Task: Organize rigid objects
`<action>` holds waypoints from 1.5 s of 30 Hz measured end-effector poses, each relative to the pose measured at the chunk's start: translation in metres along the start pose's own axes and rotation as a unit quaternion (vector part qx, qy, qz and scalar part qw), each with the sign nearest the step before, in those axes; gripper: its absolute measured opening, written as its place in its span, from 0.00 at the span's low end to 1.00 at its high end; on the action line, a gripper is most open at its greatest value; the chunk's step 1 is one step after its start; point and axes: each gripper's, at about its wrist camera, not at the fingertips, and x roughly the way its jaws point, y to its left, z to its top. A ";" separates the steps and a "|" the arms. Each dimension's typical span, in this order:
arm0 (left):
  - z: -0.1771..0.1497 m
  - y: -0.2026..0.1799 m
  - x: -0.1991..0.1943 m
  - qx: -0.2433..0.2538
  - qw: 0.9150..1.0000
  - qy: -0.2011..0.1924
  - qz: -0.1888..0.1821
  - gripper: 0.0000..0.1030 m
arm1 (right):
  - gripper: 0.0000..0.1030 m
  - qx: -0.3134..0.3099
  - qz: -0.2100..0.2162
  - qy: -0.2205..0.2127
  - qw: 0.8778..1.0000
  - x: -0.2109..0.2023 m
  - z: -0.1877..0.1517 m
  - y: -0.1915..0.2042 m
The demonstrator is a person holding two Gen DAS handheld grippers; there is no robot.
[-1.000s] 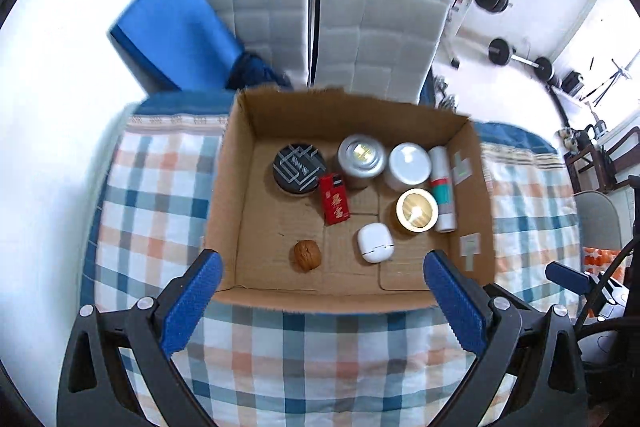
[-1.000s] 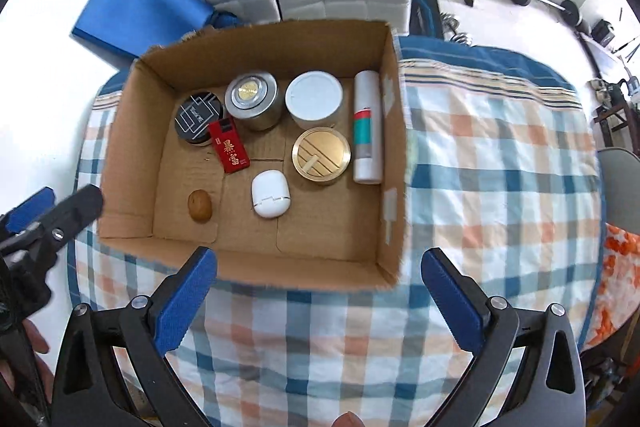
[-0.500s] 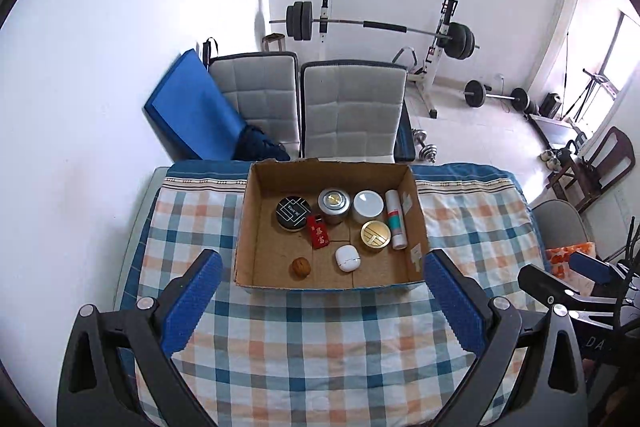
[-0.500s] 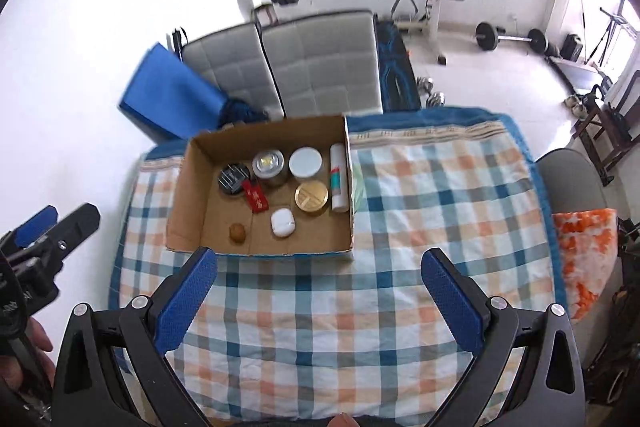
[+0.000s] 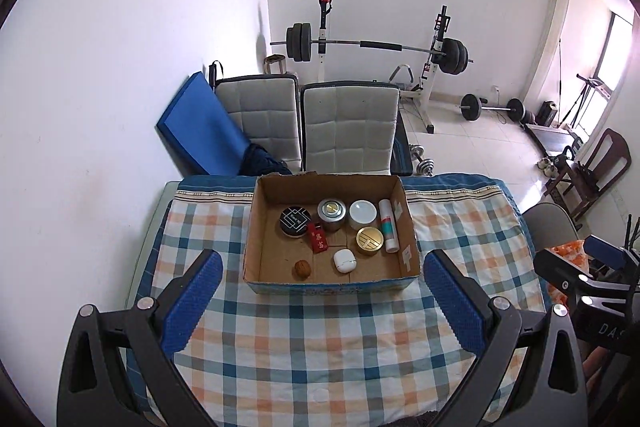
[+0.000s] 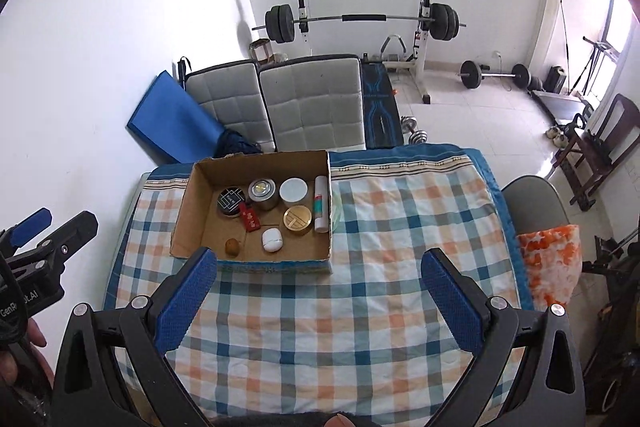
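An open cardboard box (image 5: pixel 251 231) (image 6: pixel 188 211) sits at the far side of the checked tablecloth (image 5: pixel 320 339) (image 6: pixel 360 307). Inside lie a black round tin (image 5: pixel 295 221), a silver tin (image 5: pixel 331 213), a white-lidded jar (image 5: pixel 363 213), a gold tin (image 5: pixel 370 240), a white tube (image 5: pixel 388 230), a red lighter-like box (image 5: pixel 317 242), a white case (image 5: pixel 344 261) and a walnut (image 5: pixel 303 269). My left gripper (image 5: pixel 322 301) and right gripper (image 6: pixel 318 297) are both open and empty, well back from the box and high above the cloth.
Two grey padded chairs (image 5: pixel 348 123) and a blue mat (image 5: pixel 196 131) stand behind the table. A barbell rack (image 5: pixel 376 47) and loose weights are on the tiled floor beyond. An orange patterned cloth (image 6: pixel 552 263) lies at the table's right.
Both grippers have pulled up and back from just over the box, so the whole table and room now show. The box and its contents have not moved.
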 end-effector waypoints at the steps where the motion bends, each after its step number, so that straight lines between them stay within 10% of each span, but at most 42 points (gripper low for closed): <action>1: -0.001 0.000 -0.001 0.000 1.000 0.000 0.001 1.00 | 1.00 -0.002 -0.002 -0.002 1.000 -0.002 0.000 0.001; 45: -0.020 -0.005 -0.020 -0.013 1.000 -0.008 0.010 1.00 | 1.00 -0.021 -0.060 -0.060 0.996 -0.034 -0.015 0.012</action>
